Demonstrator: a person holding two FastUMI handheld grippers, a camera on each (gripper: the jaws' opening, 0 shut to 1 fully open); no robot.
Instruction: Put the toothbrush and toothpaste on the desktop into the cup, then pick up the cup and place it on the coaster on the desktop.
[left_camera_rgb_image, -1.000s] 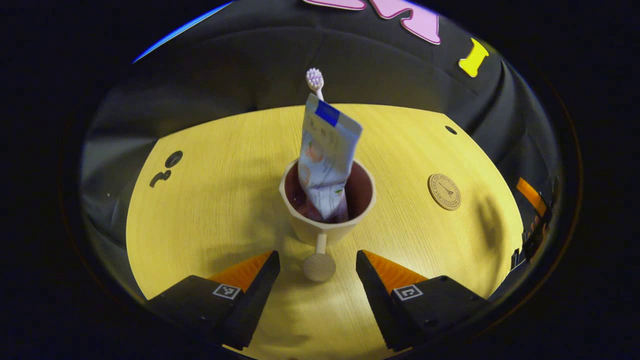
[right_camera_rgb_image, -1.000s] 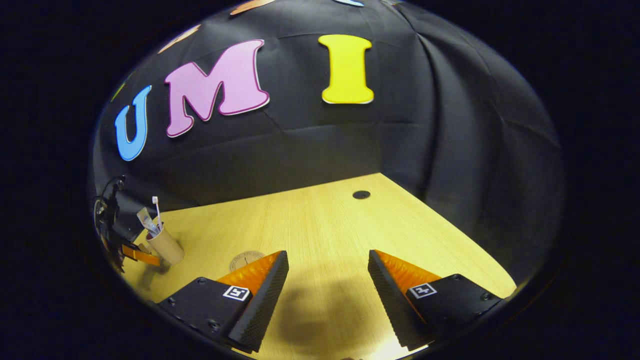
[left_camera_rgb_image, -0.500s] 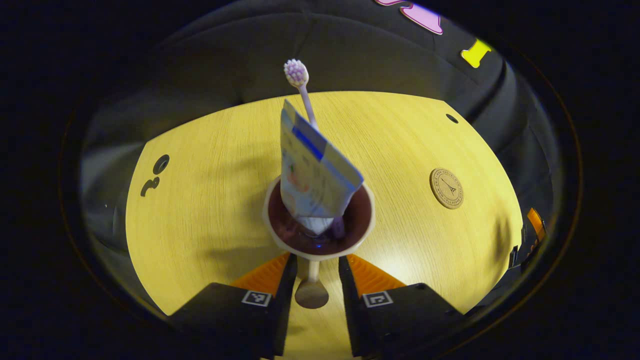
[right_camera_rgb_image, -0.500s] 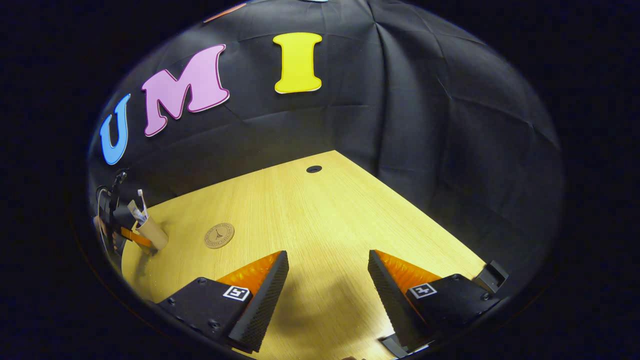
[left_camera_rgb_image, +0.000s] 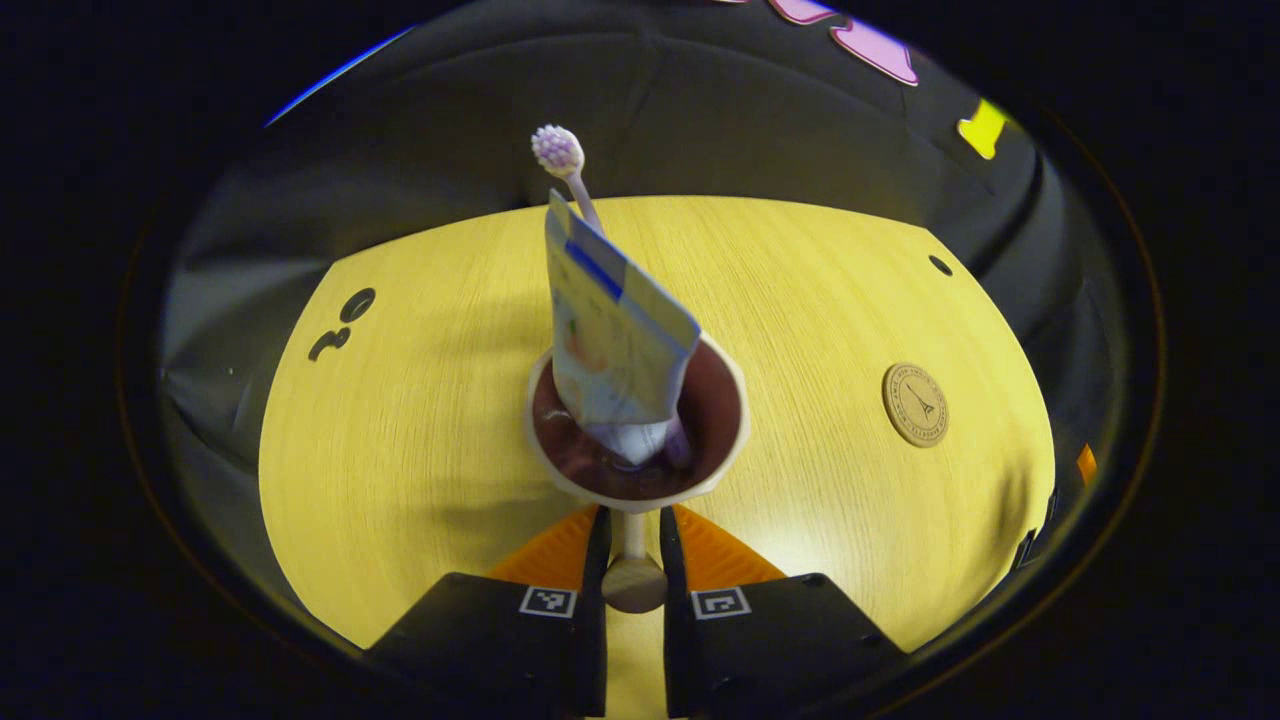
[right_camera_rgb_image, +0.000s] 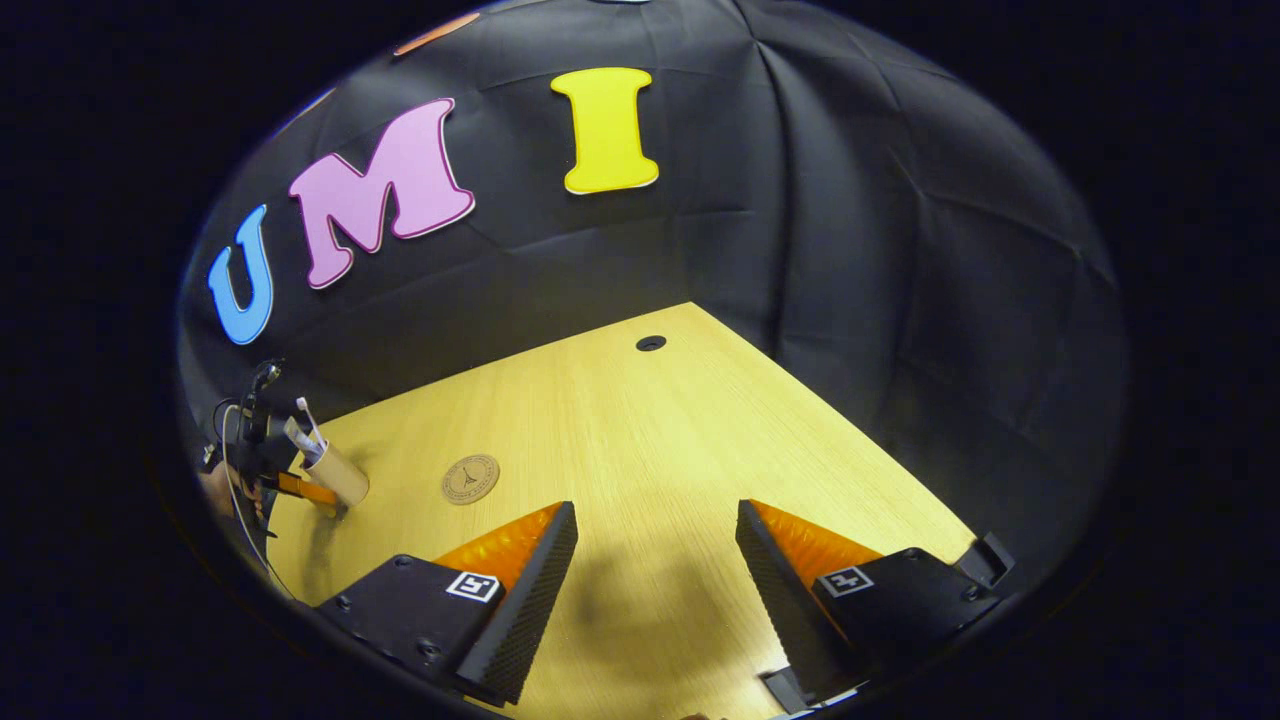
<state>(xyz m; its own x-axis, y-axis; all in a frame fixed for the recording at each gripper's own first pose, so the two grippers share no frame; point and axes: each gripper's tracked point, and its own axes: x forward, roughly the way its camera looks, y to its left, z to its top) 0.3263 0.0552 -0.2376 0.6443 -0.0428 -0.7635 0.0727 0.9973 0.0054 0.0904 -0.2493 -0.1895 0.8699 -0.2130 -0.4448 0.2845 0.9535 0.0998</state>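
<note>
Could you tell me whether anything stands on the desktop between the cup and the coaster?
Nothing visible does: bare desktop lies between the cup, held by its handle in the left claw, and the coaster.

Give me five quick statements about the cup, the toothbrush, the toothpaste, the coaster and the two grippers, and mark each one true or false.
1. The toothpaste stands in the cup. True.
2. The toothbrush lies flat on the desktop. False: it stands in the cup, bristles up.
3. The cup sits on the coaster. False: the coaster lies bare, apart from the cup.
4. The left gripper is closed on the cup's handle. True.
5. The right gripper holds something. False: its fingers are spread with nothing between them.
</note>
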